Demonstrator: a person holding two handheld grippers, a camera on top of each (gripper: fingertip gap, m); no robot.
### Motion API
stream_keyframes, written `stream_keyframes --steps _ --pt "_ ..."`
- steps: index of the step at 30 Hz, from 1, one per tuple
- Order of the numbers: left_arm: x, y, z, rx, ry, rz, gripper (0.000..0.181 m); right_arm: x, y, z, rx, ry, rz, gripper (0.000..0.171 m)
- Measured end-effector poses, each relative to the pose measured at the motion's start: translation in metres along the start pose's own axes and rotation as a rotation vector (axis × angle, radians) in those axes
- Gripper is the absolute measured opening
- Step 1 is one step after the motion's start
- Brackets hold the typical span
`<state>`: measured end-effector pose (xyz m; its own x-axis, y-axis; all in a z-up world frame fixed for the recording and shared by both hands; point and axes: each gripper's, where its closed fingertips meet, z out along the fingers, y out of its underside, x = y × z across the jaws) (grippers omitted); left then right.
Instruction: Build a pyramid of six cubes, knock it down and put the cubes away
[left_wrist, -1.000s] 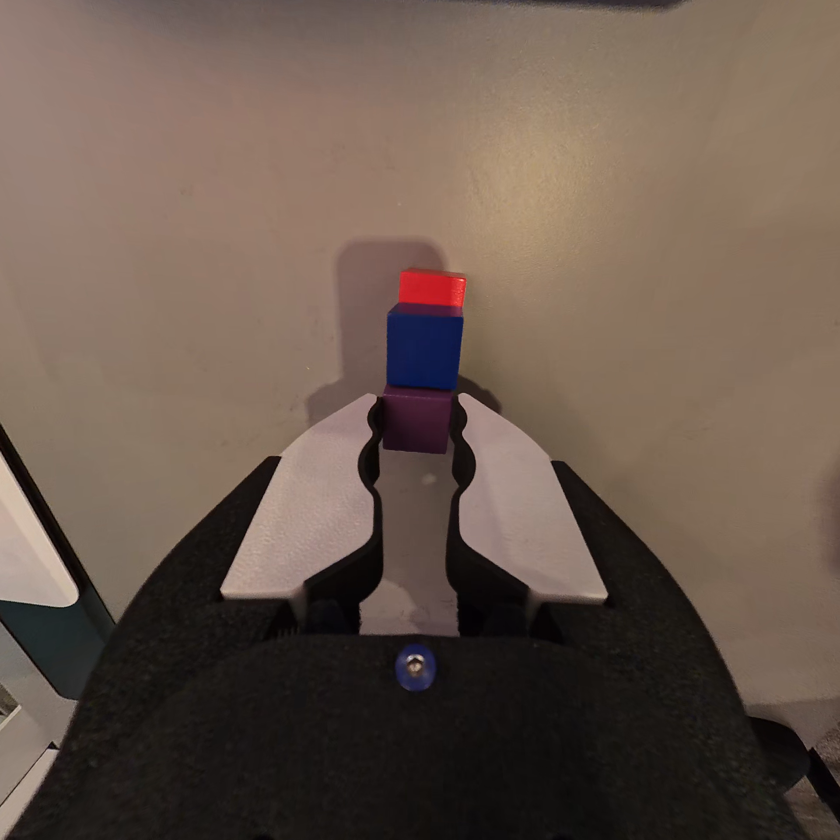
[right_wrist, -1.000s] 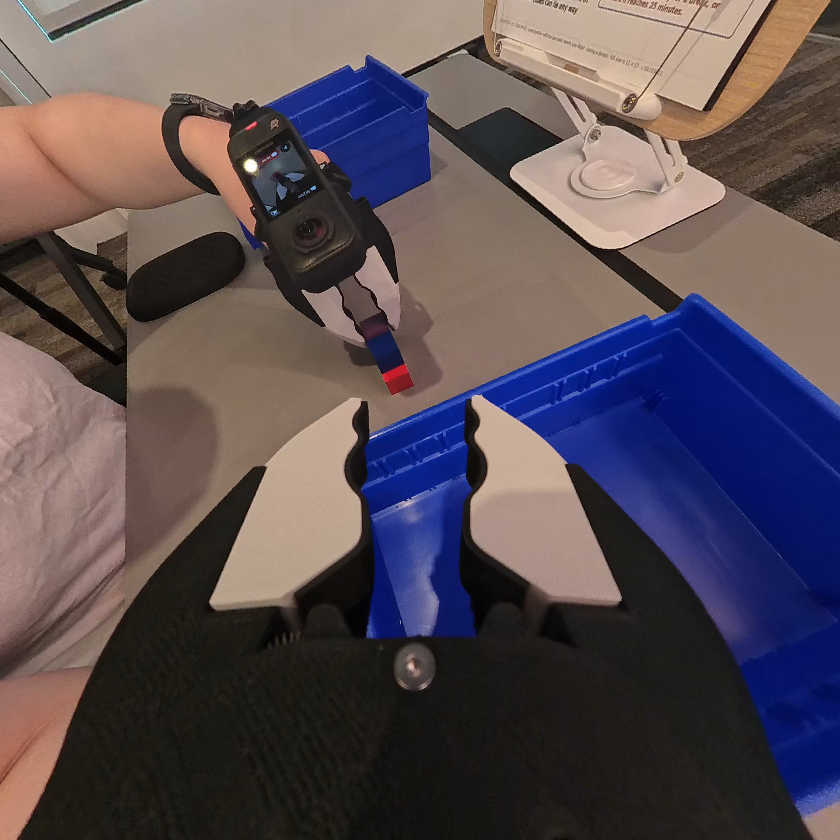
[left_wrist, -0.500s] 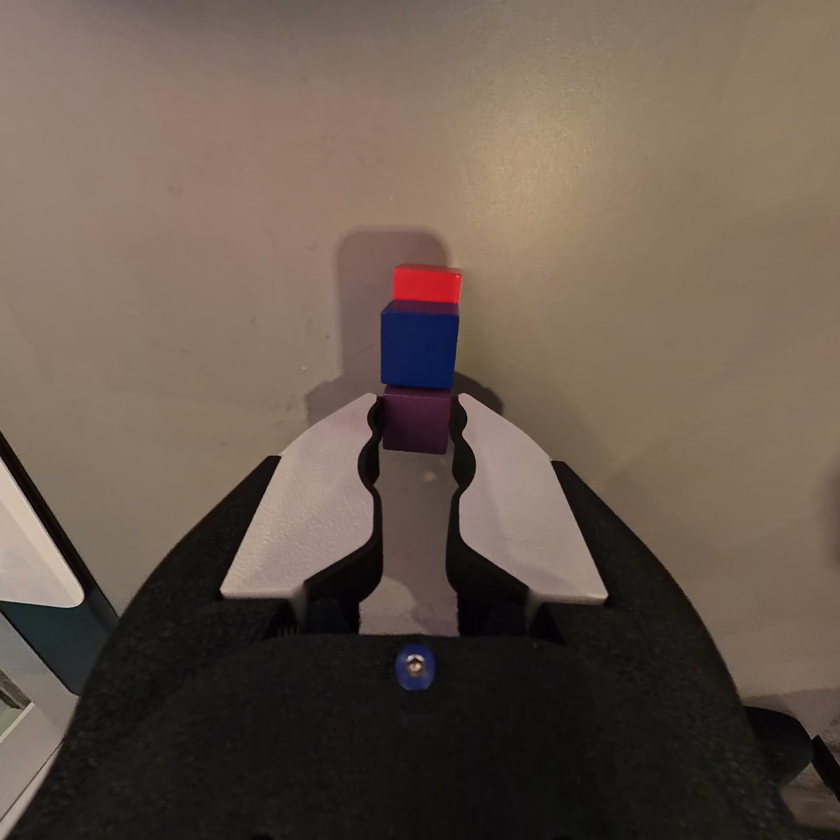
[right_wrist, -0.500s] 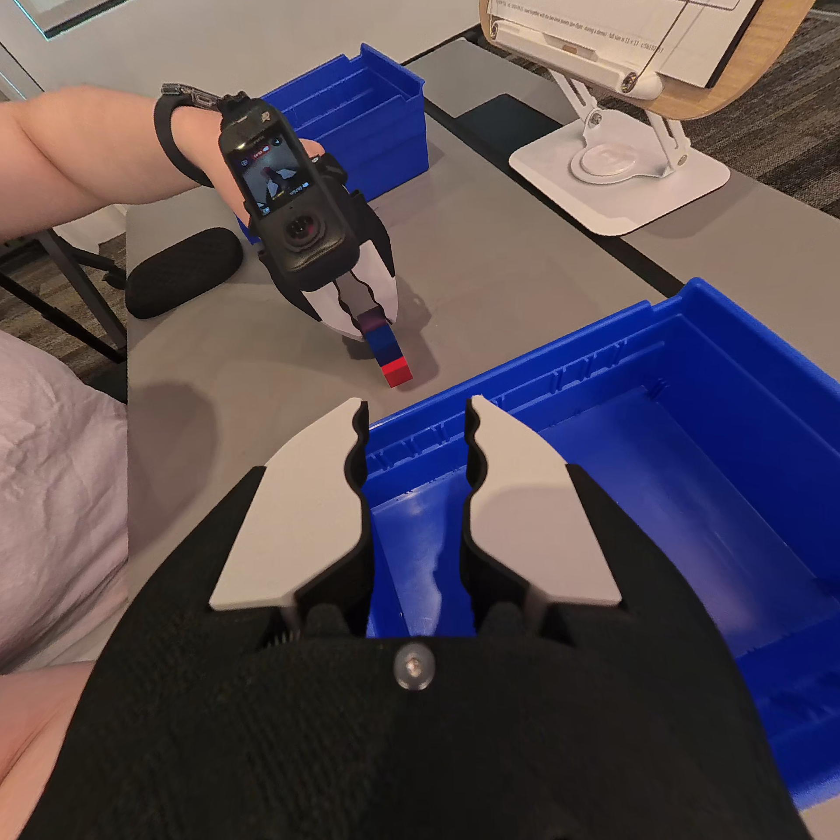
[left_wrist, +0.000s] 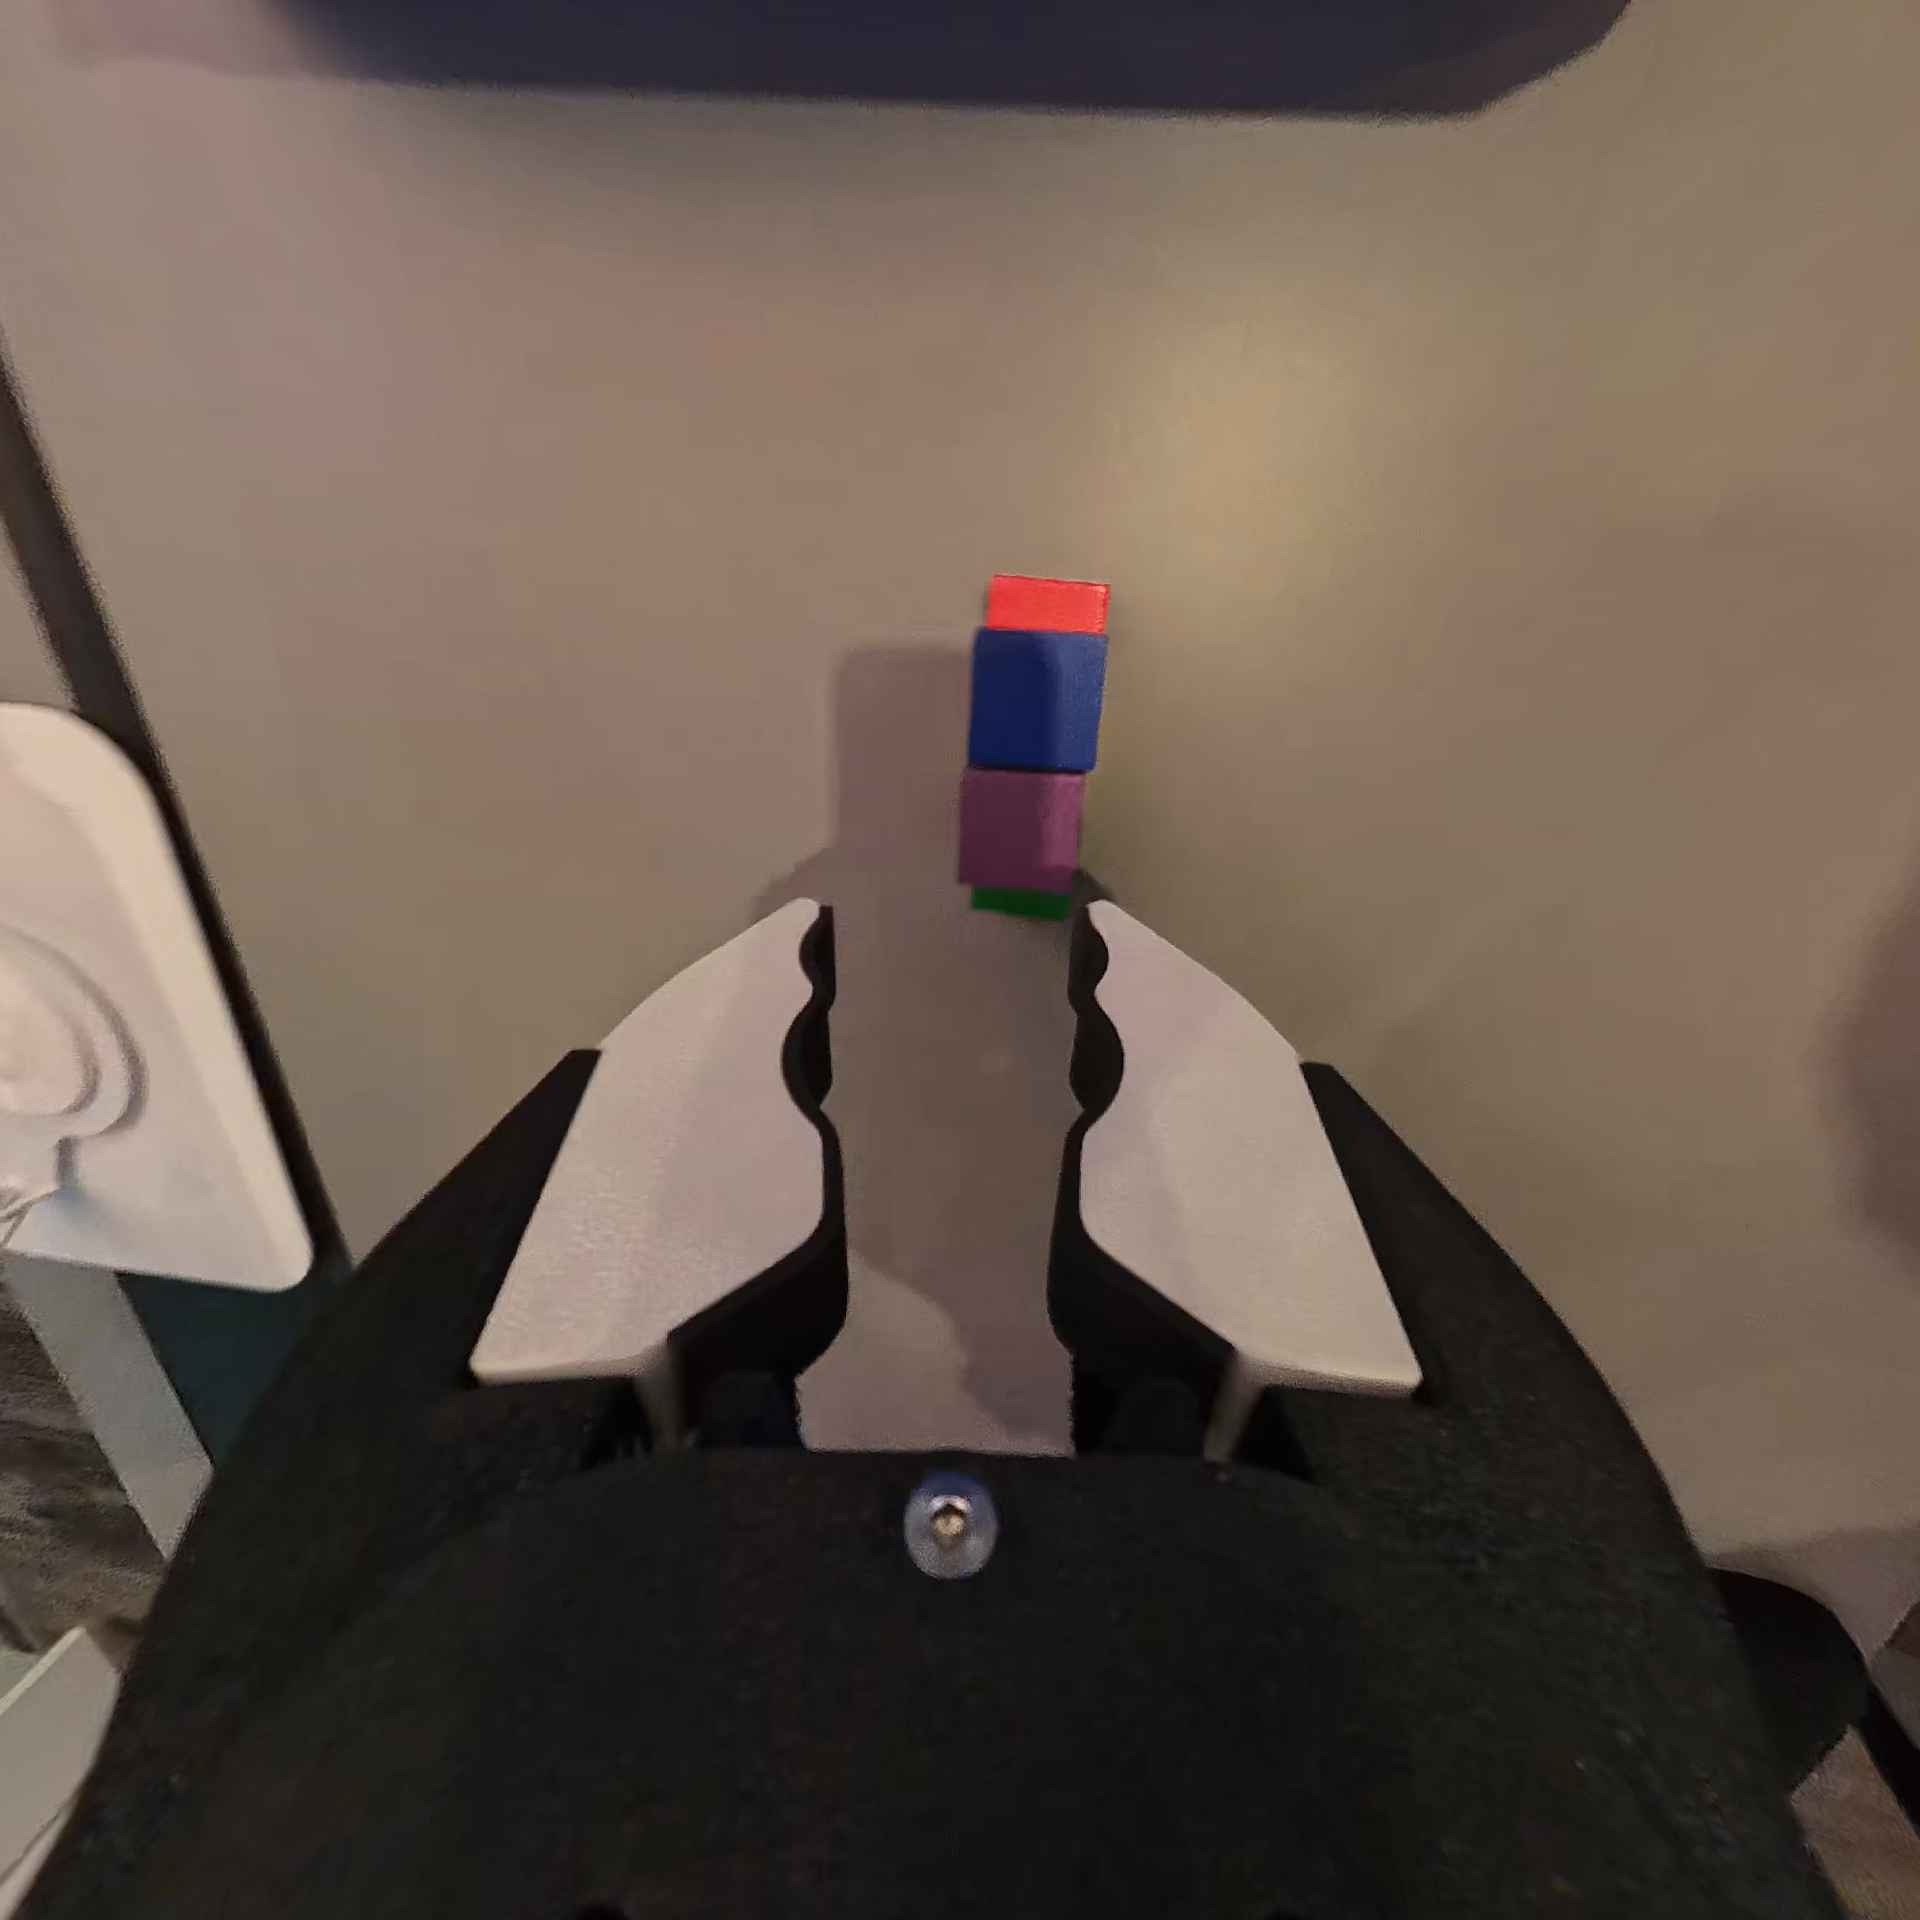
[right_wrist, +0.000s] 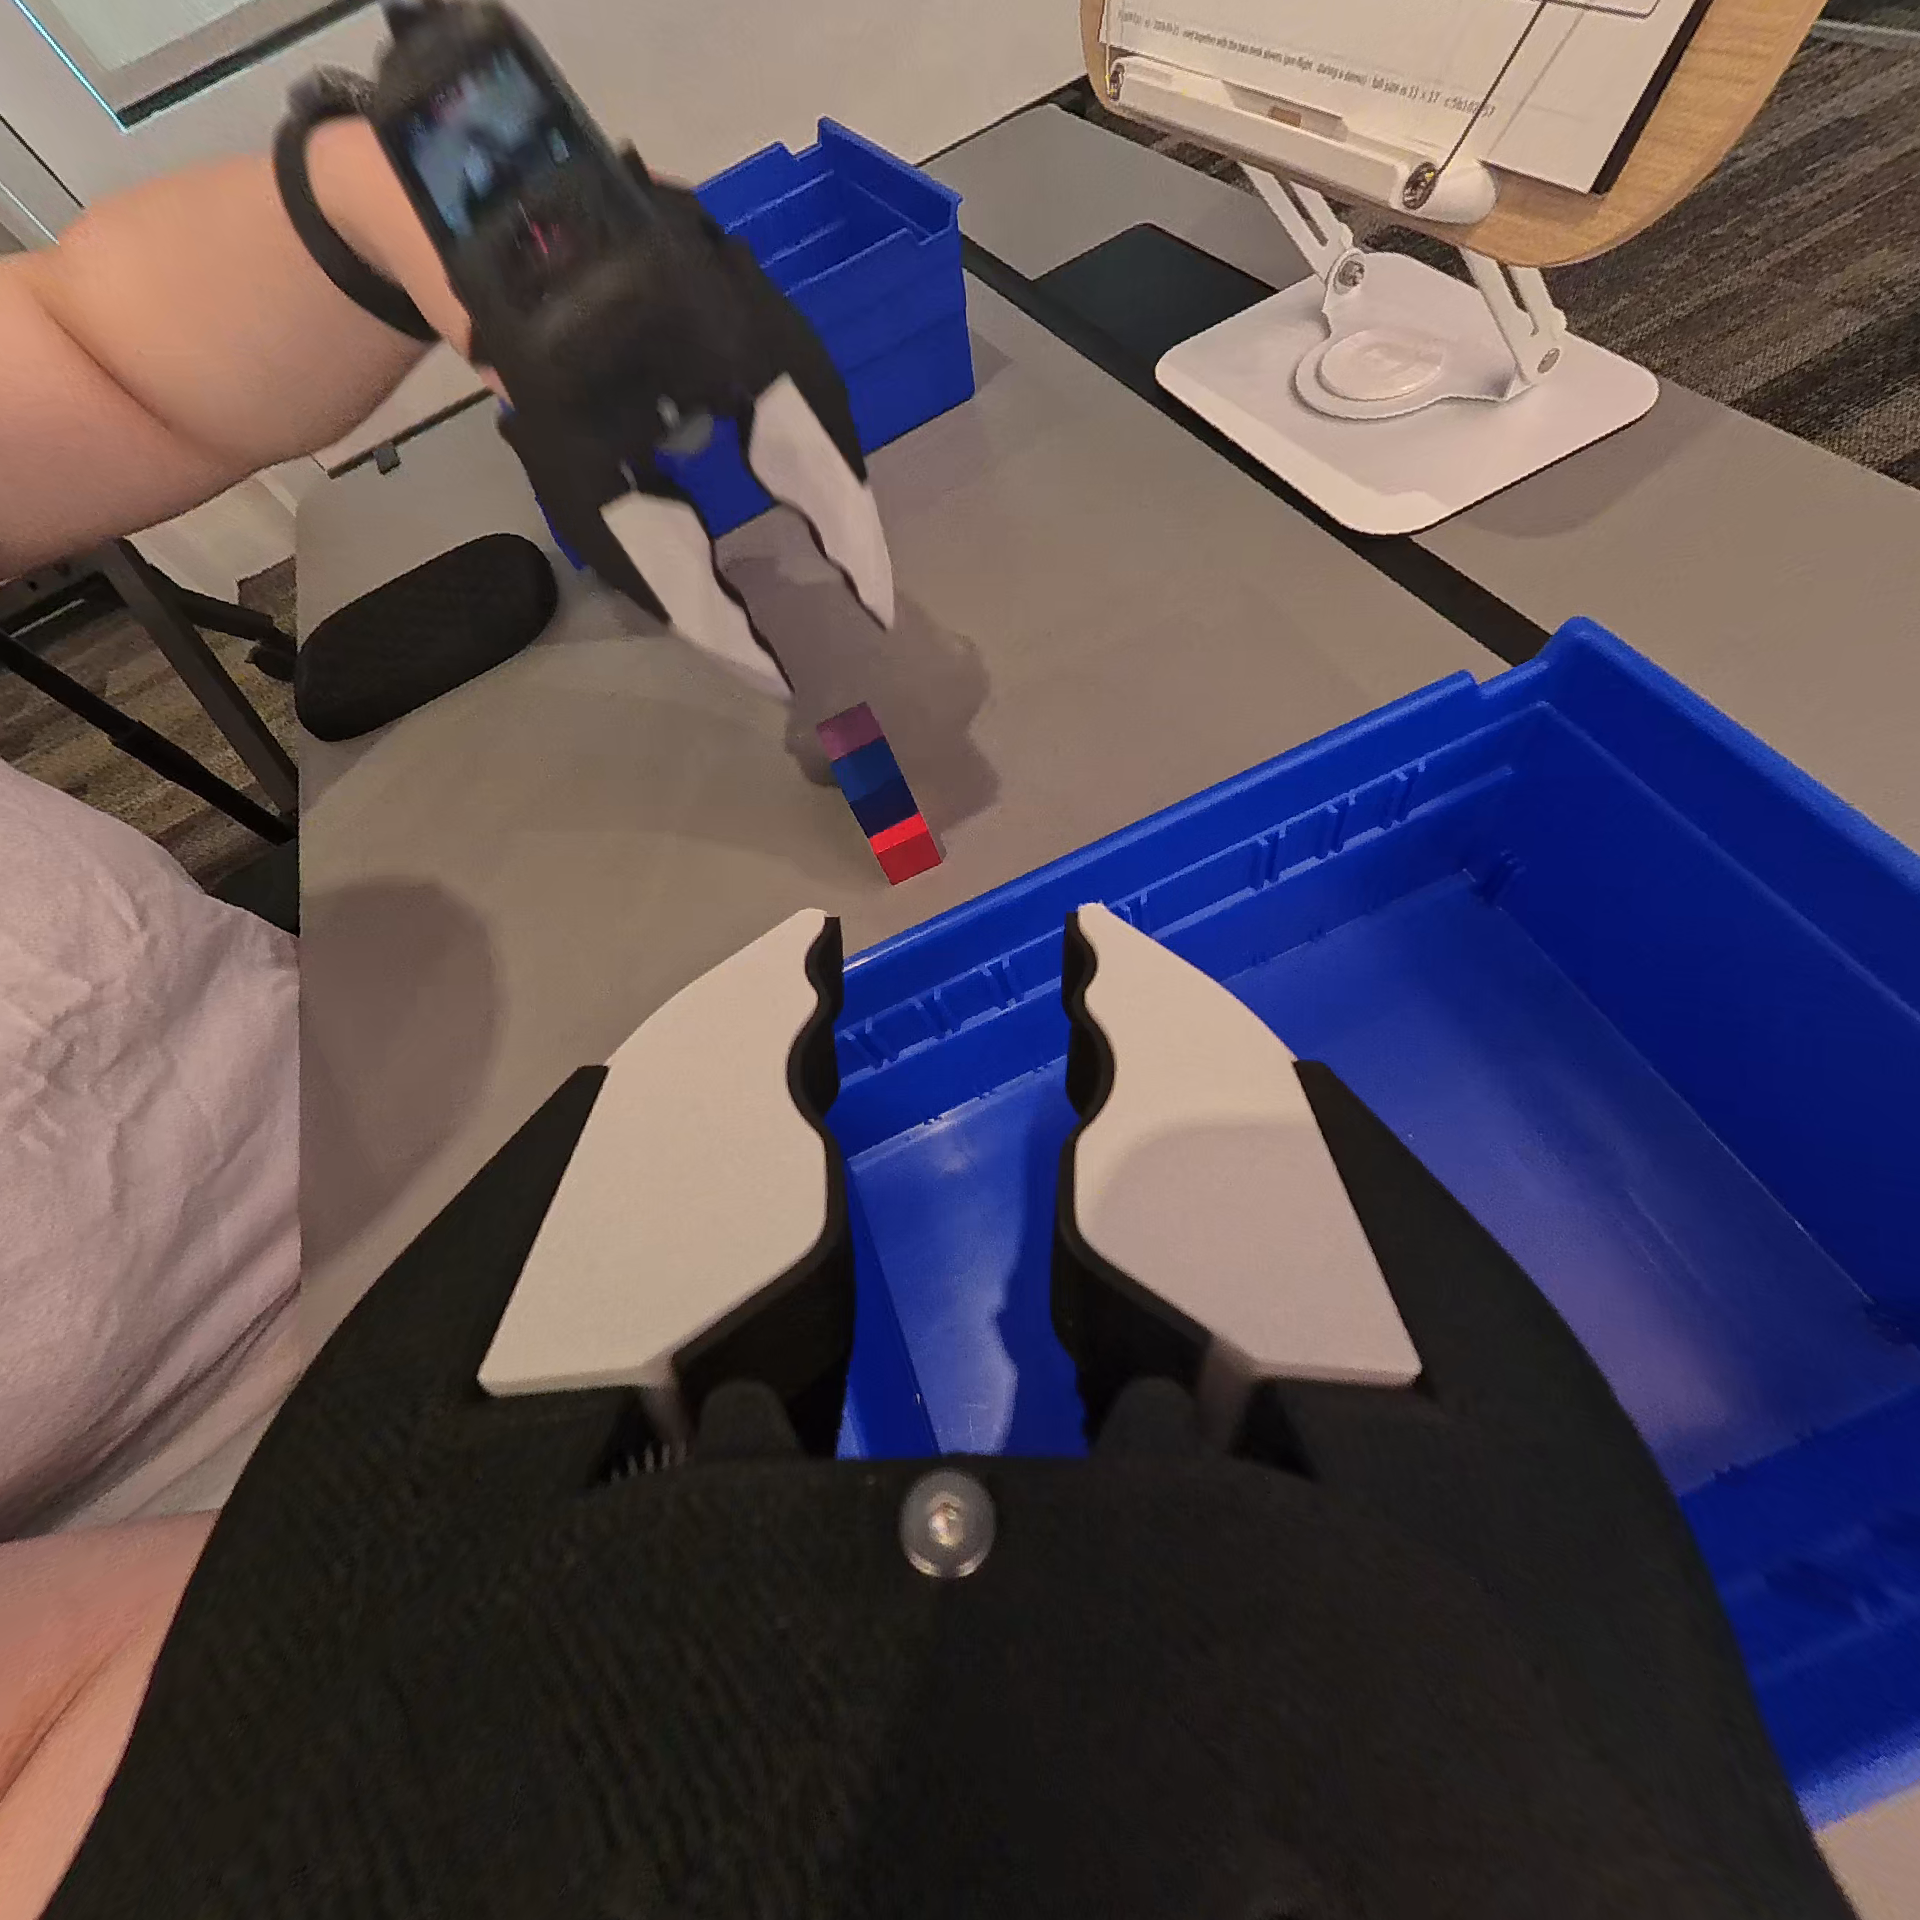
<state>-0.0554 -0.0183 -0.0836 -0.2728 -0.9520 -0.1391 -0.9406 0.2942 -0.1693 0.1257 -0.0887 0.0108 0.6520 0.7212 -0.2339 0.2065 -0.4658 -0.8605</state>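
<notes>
In the left wrist view, a row of cubes is seen on the grey table (left_wrist: 1455, 520): a red cube (left_wrist: 1047, 605) farthest off, then a blue cube (left_wrist: 1034, 698), a purple cube (left_wrist: 1020, 828), and a green sliver (left_wrist: 1020, 902) showing just under the purple one's near edge. Whether the green piece is a whole cube cannot be told. The left gripper (left_wrist: 948, 925) is held back from the row with its jaws spread wide and nothing between them. A white stand base (left_wrist: 135, 997) is seen at the left edge and a dark blurred shape along the top. Half a second earlier the purple cube was clamped between these fingertips; it has since been released and the gripper drawn back.

In the right wrist view, the right gripper (right_wrist: 945, 925) is held over the near corner of a large blue bin (right_wrist: 1558, 935), its jaws apart and empty, much as before. Beyond the bin rim the cube row is seen again, red cube (right_wrist: 906, 850) nearest, blue cube (right_wrist: 871, 781) and purple cube (right_wrist: 847, 730) behind it. The left gripper (right_wrist: 821, 644), blurred, is seen lifted clear of the row. A smaller blue bin (right_wrist: 862, 260), a black pad (right_wrist: 426, 634) and a document stand (right_wrist: 1403, 416) are placed farther back
</notes>
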Motion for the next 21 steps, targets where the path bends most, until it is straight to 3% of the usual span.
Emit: stream_keyframes --steps 6,11,13,16,19,21 --pt "-0.028 0.011 -0.089 0.328 -0.094 -0.180 0.043 -0.001 -0.004 -0.003 0.018 0.007 -0.007 0.041" --pt "-0.055 0.079 -0.154 0.487 -0.299 -0.348 0.043 -0.009 -0.010 0.001 0.009 0.000 -0.043 0.041" --pt "-0.063 0.122 -0.170 0.475 -0.369 -0.423 0.042 -0.011 -0.011 0.004 0.000 -0.001 -0.054 0.041" --pt "-0.083 0.210 -0.177 0.325 -0.524 -0.578 0.039 -0.011 -0.011 0.008 -0.015 0.001 -0.058 0.042" --pt "-0.094 0.285 -0.150 0.170 -0.535 -0.783 0.033 -0.009 -0.010 0.011 -0.028 0.005 -0.051 0.042" --pt "-0.094 0.315 -0.117 0.084 -0.465 -0.786 0.034 -0.010 -0.008 0.013 -0.038 0.002 -0.050 0.042"
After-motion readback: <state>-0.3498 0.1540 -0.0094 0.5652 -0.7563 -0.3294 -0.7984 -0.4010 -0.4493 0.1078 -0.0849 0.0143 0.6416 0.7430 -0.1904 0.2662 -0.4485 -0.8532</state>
